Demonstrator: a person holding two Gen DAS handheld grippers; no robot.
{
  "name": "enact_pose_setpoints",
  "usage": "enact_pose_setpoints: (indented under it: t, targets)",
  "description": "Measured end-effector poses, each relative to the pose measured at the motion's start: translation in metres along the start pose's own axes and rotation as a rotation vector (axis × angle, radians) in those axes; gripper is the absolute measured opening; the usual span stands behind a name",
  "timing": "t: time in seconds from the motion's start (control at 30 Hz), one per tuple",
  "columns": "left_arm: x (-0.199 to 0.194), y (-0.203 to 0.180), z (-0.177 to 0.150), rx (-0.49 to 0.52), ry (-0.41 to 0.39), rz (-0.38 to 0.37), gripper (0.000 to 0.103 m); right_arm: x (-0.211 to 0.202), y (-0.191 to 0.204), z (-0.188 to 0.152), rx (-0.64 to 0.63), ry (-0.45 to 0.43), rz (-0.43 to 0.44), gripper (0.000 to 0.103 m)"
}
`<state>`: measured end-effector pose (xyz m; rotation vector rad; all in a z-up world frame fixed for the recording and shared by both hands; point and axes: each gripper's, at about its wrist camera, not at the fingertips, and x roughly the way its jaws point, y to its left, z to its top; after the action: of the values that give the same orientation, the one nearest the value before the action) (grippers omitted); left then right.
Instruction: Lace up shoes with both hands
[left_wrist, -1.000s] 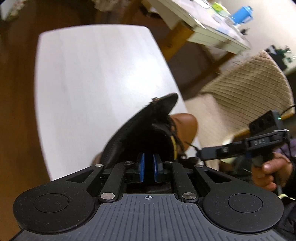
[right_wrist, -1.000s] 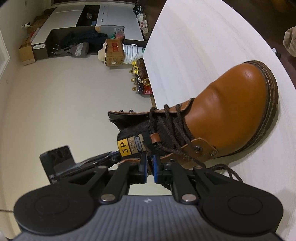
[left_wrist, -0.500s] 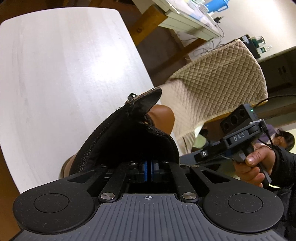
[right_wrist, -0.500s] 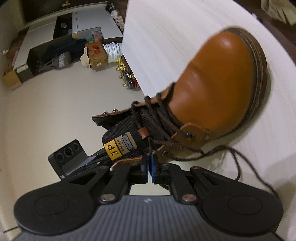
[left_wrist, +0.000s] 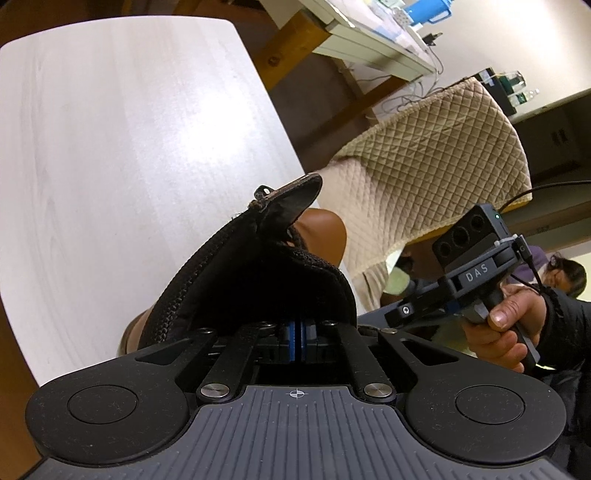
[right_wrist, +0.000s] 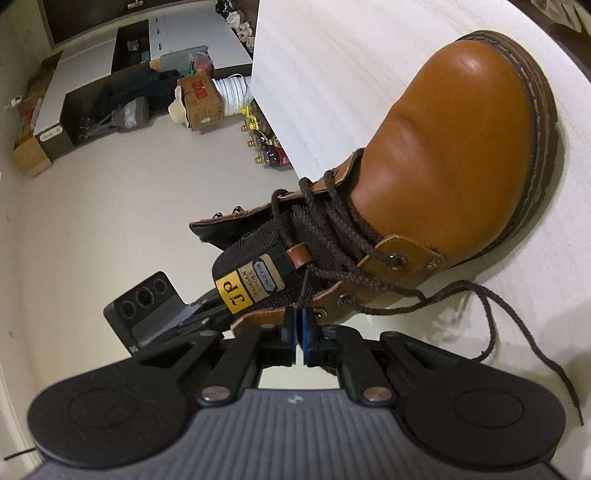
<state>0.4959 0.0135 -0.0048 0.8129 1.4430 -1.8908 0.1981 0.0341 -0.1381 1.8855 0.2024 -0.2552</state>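
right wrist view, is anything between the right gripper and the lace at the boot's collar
Nothing visible stands between them. The right gripper has its jaws closed at the boot collar, and a thin strand of the lace runs straight down into the pads.

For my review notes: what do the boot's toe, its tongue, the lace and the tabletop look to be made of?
Toe: smooth tan leather, semi-gloss, with a highlight and creases; it may be synthetic.
Tongue: black woven mesh fabric, matte, with a coarse visible weave.
Lace: dark brown braided cord, with a twisted texture.
Tabletop: pale wood-grain surface, satin, with fine streaks; probably laminate.
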Motion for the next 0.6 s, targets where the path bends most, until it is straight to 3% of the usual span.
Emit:
enact_pose_setpoints:
  t: [0.33,0.6]
  targets:
    - [0.002,-0.001,0.0,-0.007,-0.003,0.0,0.001,0.006,0.005,0.004,-0.05,0.032,-0.009,0.005]
    - [0.002,-0.001,0.0,-0.011,-0.004,-0.002,0.001,0.008,0.019,0.009,-0.177,0.057,-0.057,0.005]
